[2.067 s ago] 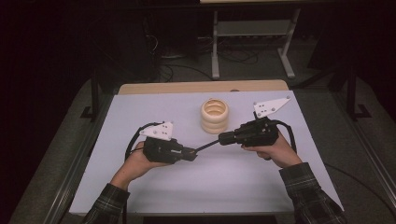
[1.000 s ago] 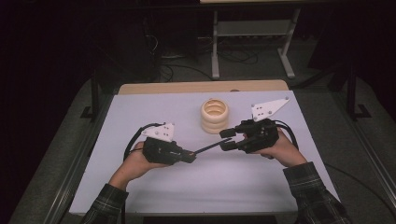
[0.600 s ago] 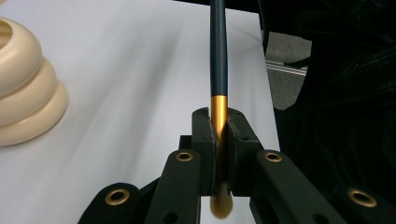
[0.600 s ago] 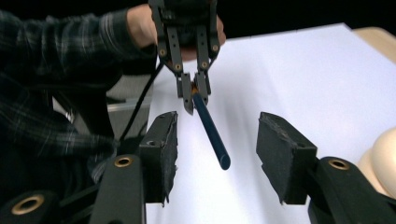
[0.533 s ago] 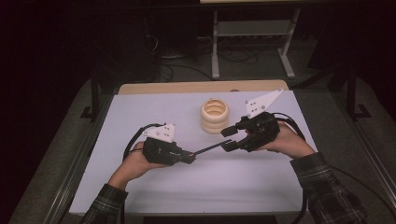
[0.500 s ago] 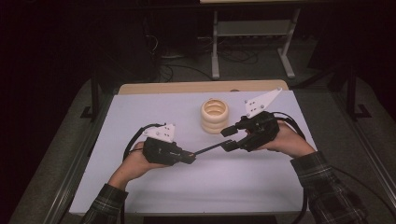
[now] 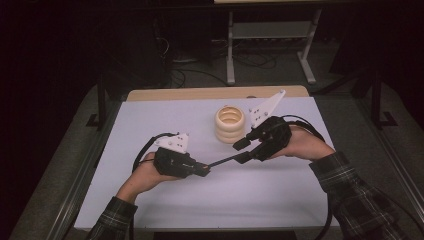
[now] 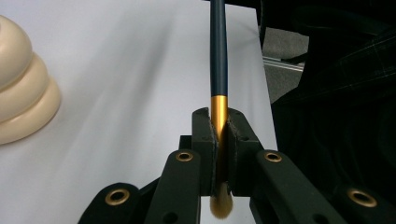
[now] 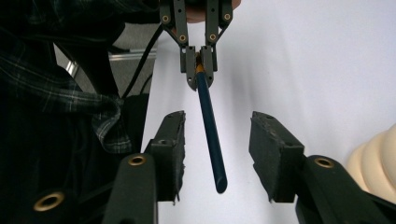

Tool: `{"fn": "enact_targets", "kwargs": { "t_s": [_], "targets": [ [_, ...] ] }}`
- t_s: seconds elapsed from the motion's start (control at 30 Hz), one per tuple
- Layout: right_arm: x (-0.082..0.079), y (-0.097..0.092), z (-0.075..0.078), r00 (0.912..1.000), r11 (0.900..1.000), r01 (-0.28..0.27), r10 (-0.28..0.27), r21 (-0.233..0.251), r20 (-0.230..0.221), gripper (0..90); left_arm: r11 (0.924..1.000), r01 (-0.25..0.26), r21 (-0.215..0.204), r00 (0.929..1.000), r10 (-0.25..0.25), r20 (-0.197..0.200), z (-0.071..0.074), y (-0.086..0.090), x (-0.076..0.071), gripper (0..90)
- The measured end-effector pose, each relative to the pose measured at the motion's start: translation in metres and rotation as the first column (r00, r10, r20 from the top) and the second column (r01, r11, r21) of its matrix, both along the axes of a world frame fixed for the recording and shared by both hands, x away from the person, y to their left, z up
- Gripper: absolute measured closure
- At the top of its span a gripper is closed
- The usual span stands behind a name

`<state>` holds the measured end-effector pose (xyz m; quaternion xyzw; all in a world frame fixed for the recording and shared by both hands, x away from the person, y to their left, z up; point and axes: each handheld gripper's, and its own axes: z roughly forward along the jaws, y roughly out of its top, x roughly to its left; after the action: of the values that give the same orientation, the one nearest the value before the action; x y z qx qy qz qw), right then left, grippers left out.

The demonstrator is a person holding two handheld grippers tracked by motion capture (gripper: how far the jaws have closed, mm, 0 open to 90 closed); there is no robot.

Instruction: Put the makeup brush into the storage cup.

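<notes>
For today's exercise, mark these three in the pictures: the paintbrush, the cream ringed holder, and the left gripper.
paintbrush [image 9: 210,126], right gripper view, on its dark blue handle.
cream ringed holder [image 7: 230,131], high view, on its outer side wall.
left gripper [image 8: 220,140], left gripper view, between its fingertips, clamped on the brush's gold ferrule.

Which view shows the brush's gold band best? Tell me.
The left gripper view: the gold band sits close up, clamped in the left gripper. In the right gripper view it is tiny; in the high view it cannot be made out.

no readable text, labels or numbers anywhere
</notes>
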<state>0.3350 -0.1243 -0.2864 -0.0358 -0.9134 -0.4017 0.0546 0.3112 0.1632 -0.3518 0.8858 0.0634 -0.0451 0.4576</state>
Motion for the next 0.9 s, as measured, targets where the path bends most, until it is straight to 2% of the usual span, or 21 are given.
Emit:
{"fn": "enact_targets", "kwargs": {
  "t_s": [0.2,0.5,0.9],
  "targets": [
    [0.000,0.007,0.001,0.9997,0.9986,-0.014,0.015,-0.051,0.018,58.4,1.0000,0.004,0.003,1.0000,-0.004,0.002,0.000,-0.001,0.000,84.3],
    [0.000,0.015,0.001,0.9990,0.9951,-0.033,0.036,-0.093,0.026,64.8,1.0000,0.004,0.007,1.0000,-0.004,0.003,0.000,-0.001,0.000,84.3],
    [-0.001,0.019,-0.002,0.9982,0.9919,-0.057,0.059,-0.114,0.012,76.9,1.0000,0.004,0.003,1.0000,-0.004,0.003,0.001,-0.001,0.000,84.4]
  ]
}}
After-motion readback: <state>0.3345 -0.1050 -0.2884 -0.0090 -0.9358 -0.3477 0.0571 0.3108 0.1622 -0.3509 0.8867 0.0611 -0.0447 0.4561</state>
